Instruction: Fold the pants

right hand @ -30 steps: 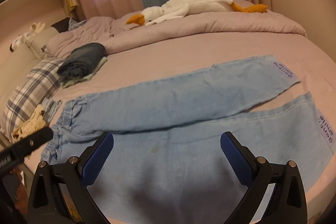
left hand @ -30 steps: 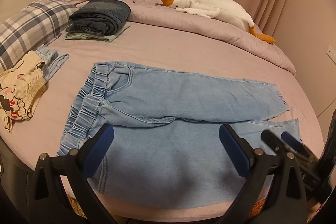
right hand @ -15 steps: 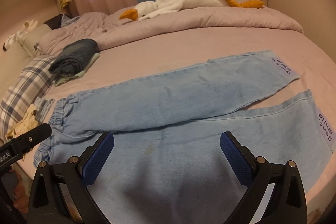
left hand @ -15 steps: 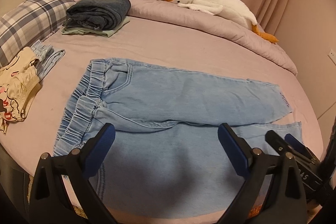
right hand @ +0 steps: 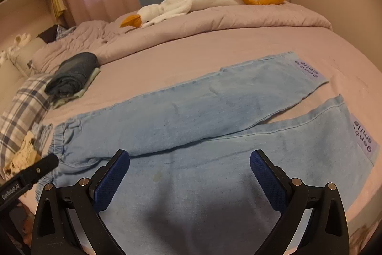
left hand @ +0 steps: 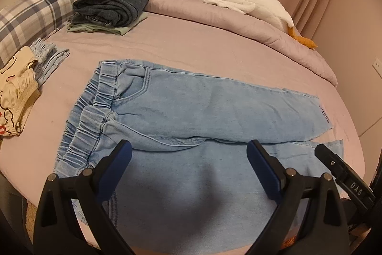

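The left gripper (left hand: 188, 154) and the right gripper (right hand: 189, 163) both hang with blue-padded jaws spread wide and empty above the near leg of the light blue denim pants with an elastic waistband (left hand: 214, 111), which lie flat and unfolded on the mauve bed sheet (left hand: 203, 49), waistband to the left, hems to the right. Beyond them sit a folded dark denim stack (left hand: 112, 6), a plaid pillow (left hand: 31, 16) and a white plush goose (left hand: 241, 4).

Both wrist views low, near bed (left hand: 191, 47) edge (sharing pants (left hand: 203, 106))
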`<state>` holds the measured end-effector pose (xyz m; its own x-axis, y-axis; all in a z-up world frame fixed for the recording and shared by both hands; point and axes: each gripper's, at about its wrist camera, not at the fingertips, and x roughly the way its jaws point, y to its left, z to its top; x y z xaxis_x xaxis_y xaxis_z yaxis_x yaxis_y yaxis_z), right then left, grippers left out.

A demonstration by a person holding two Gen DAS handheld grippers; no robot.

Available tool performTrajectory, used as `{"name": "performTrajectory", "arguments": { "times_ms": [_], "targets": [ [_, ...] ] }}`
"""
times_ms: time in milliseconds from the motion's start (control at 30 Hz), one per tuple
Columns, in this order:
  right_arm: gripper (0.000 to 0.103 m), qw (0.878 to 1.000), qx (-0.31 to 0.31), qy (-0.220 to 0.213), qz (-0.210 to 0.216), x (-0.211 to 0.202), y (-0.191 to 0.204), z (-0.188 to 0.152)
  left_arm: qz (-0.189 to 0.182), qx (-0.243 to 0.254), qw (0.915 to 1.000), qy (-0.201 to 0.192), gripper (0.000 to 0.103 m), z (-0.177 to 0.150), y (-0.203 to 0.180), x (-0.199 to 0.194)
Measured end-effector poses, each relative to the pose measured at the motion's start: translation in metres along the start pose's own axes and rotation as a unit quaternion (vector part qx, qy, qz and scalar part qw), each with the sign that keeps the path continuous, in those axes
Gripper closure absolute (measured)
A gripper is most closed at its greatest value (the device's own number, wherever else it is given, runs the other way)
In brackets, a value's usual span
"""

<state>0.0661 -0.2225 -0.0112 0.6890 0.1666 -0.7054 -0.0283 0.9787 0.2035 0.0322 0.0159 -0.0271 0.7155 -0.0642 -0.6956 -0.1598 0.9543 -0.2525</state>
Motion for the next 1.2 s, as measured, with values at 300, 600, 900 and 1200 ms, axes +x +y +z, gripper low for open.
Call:
{"name": "performTrajectory", "arguments": {
  "times_ms": [300,600,900,1200],
  "targets": [
    [0.002,1.0,0.006,0.0,-0.01,0.002,-0.002,0.005,-0.004,-0.008,0.9999,0.013,0.008,0.005,0.002,0.01],
    [0.001,0.996,0.092,0.019,0.009,0.035,-0.038,0.074,-0.01,-0.075,0.9964,0.037,0.009,0.024,0.021,0.027],
    [0.002,0.964,0.216,0.12,-0.095,0.179,-0.085,0.153,0.012,-0.088,0.994,0.063,0.01,0.027,0.029,0.05],
    [0.028,0.949,0.159,0.096,-0.256,0.235,-0.092,0.154,0.027,-0.072,0.9942,0.076,0.01,0.027,0.024,0.061]
  ]
}}
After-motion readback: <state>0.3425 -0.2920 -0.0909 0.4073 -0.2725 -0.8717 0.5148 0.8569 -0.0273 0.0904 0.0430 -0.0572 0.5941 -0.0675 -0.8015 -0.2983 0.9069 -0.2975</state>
